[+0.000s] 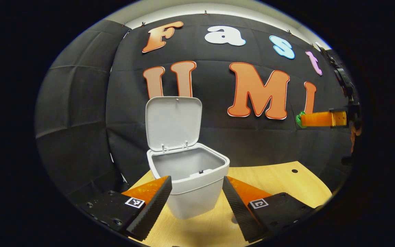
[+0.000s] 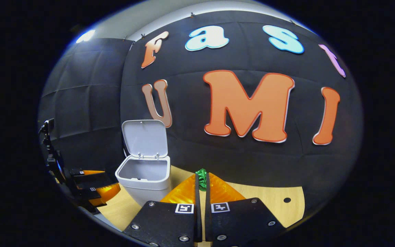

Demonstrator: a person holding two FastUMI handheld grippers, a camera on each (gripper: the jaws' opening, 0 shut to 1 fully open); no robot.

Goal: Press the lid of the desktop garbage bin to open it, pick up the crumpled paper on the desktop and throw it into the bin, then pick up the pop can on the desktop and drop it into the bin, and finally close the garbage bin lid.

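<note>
In the left gripper view, the left tool (image 1: 197,192) is nearest to the camera, with its two fingers spread wide and nothing between them except open space in front of the garbage bin (image 1: 190,181). The fingers stand at the two sides of the bin's front wall, and I cannot tell if they touch it. The bin stands on the wooden table (image 1: 279,181), and its lid (image 1: 172,121) is raised upright at the back of the bin, so the grey inside is visible. Farther away, to the right of the bin and high above the table, the right tool (image 1: 303,120) is seen from the side with something green at its tip. In the right gripper view, the right tool (image 2: 201,181) is nearest, and its fingers are almost together, with only a narrow gap. At the tips they pinch a small green crumpled thing (image 2: 201,178), which may be the crumpled paper, but it is too small to tell surely. Here the bin (image 2: 146,181) stands to the left of this tool and lower, well apart from the green thing, with the lid (image 2: 145,137) open. Left of the bin, this view shows the left tool (image 2: 94,188) from the side, close to the bin.
</note>
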